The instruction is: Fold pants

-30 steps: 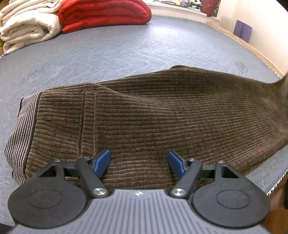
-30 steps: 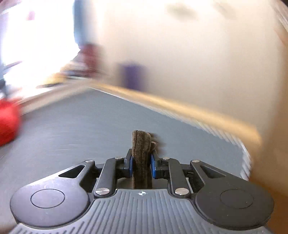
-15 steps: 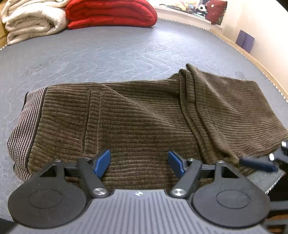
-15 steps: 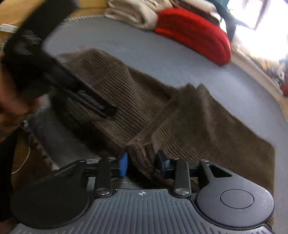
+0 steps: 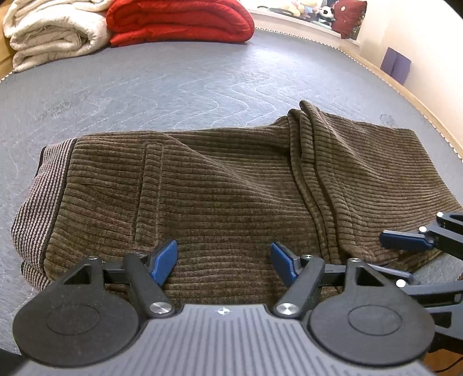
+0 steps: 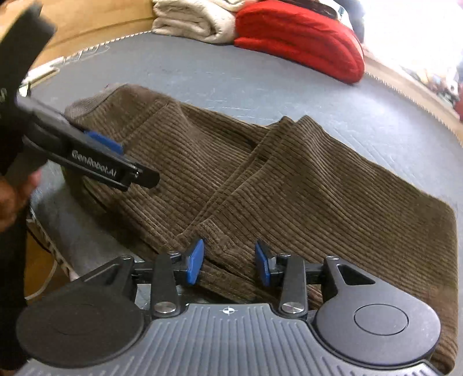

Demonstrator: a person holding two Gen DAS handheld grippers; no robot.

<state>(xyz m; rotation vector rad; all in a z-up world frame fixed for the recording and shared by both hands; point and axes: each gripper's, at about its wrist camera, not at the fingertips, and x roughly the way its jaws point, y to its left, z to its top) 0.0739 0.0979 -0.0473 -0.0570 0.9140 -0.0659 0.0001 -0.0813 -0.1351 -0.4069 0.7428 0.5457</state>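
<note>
Ahead of both tongs: brown ribbed corduroy pants (image 5: 220,191), folded over on grey quilted mattress (image 5: 173,86). Left gripper (image 5: 224,261): blue pads spread wide above cloth, holding nothing. Right gripper (image 6: 228,261): pads parted either side of the near hem, not clamped. Beyond, far edge: cream folded blanket (image 5: 52,34), red folded quilt (image 5: 179,20).

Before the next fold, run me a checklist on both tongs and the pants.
1. Right tongs released: ok, open over the hem.
2. Left tongs free: ok, open above the cloth.
3. Leg end of the brown corduroy pants laid across the middle: ok.
4. Folded layer flat: not ok, a ridge stands up.
5. Waistband on the mattress: ok.
6. Bottom layers smooth: cannot tell.
</note>
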